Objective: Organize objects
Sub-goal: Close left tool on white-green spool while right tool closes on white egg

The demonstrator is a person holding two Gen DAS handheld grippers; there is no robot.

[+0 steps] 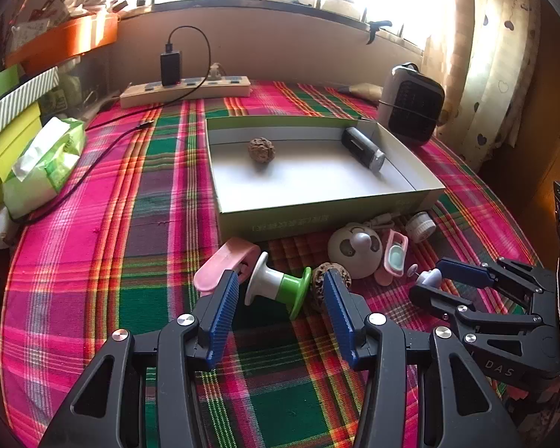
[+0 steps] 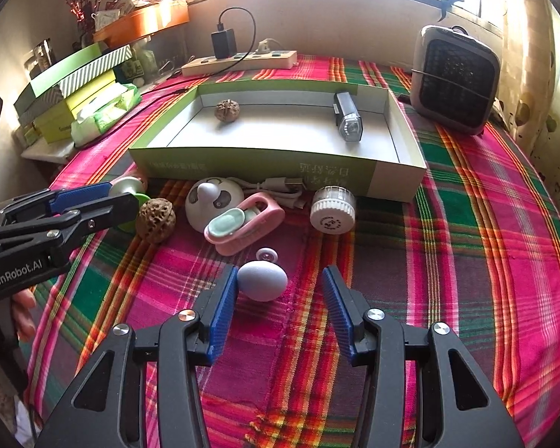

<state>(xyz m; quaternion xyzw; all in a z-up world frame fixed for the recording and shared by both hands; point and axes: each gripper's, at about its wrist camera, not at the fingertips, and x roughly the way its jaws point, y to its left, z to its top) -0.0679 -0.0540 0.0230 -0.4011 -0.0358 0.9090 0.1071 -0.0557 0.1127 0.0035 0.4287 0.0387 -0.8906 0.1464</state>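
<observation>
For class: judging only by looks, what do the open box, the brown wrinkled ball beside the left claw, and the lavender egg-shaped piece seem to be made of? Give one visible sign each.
Open box: likely cardboard, matte; thin folded walls, printed green outside.
Brown wrinkled ball: probably a walnut shell, dull; deep irregular ridges.
Lavender egg-shaped piece: probably plastic or silicone, smooth satin; even colour, soft highlight.

On the tablecloth (image 2: 466, 261) sits an open box (image 2: 280, 171) — inside it a walnut (image 2: 227, 110) to the left and a small torch (image 2: 347, 116) to the right. In front of the box lie a cable (image 2: 276, 186), a round cap (image 2: 332, 213), a second walnut (image 2: 156, 220) and an egg-shaped piece (image 2: 262, 280) — nearest. Behind the box: a power strip (image 2: 239, 62); a heater (image 2: 454, 79) stands to the right.
</observation>
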